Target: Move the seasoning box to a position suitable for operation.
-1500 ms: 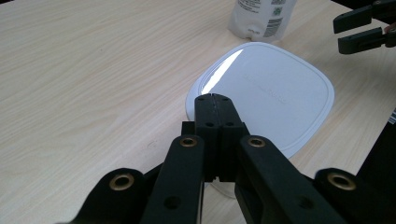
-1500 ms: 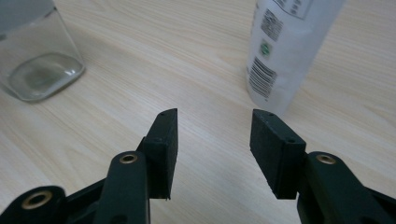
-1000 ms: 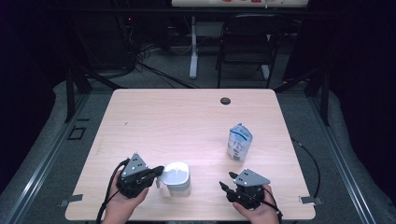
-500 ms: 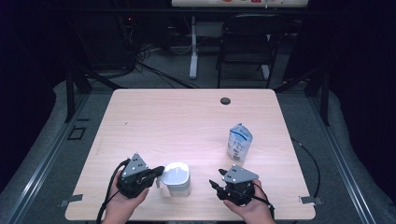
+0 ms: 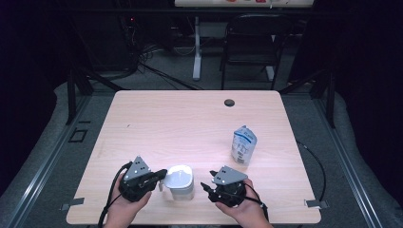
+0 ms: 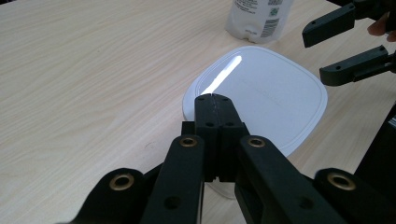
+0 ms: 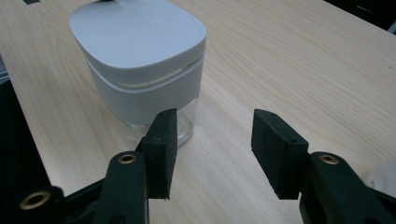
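A white container with a rounded square lid (image 5: 180,179) (image 6: 261,98) (image 7: 140,56) stands near the table's front edge. My left gripper (image 5: 163,174) (image 6: 213,100) is shut, jaws pressed together, its tips at the lid's left rim; whether they pinch anything I cannot tell. On the container's right my right gripper (image 5: 205,186) (image 7: 210,140) is open and apart from it, with only bare wood between its pads; its two jaws (image 6: 345,46) point at the lid. A white and blue pouch (image 5: 244,145) (image 6: 259,16) stands upright farther back on the right.
The light wooden table (image 5: 190,123) has a black round grommet (image 5: 229,102) near its far edge. A dark chair (image 5: 247,38) and cables stand on the floor behind the table. The front edge is close under both hands.
My right gripper has moved left toward the white container, still open. The left gripper and the container have stayed put.
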